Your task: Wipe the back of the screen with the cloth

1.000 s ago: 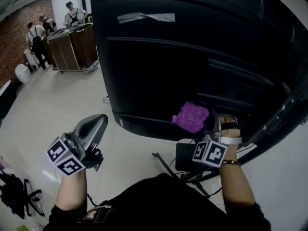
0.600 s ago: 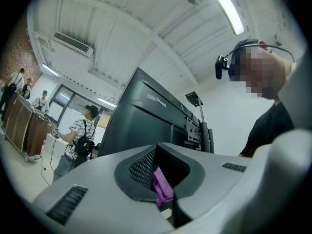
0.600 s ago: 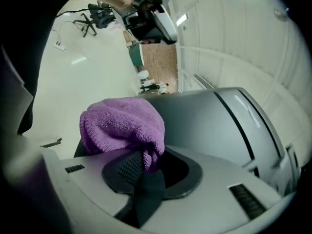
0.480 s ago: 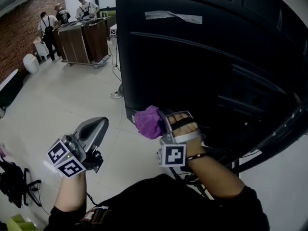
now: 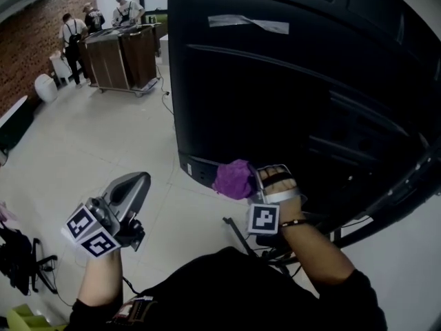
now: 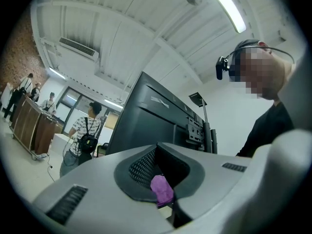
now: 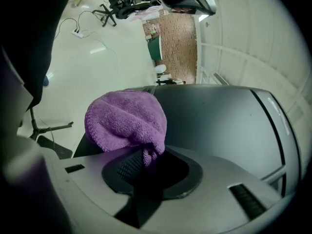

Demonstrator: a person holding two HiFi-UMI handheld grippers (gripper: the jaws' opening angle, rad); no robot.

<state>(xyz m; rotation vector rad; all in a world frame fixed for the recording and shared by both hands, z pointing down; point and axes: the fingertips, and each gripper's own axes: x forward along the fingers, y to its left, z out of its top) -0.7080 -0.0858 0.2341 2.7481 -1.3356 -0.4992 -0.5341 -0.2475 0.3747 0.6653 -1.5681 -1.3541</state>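
nearest the camera, the person's dark top fills the bottom of the head view, with both forearms reaching out from it. the left gripper (image 5: 136, 182) hangs over the pale floor (image 5: 103, 136), well apart from the screen, its jaws pressed together with nothing gripped; in its own view a bit of purple shows through the notch past the pads. the right gripper (image 5: 252, 182) is clenched on the cloth (image 5: 234, 178), a bunched purple towel whose fold is pinched between the pads while the rest bulges out ahead of the jaws (image 7: 126, 121). the cloth sits at the bottom edge of the screen (image 5: 275, 81), near its lower left corner, against the black back panel. a strip of grey tape (image 5: 248, 23) is stuck high on that panel. a thin black stand leg (image 5: 236, 232) runs along the floor below the right hand. a black bag (image 5: 17, 264) lies at far left. far off, people stand round a wooden cart (image 5: 124, 61) beside a brick wall (image 5: 27, 40).
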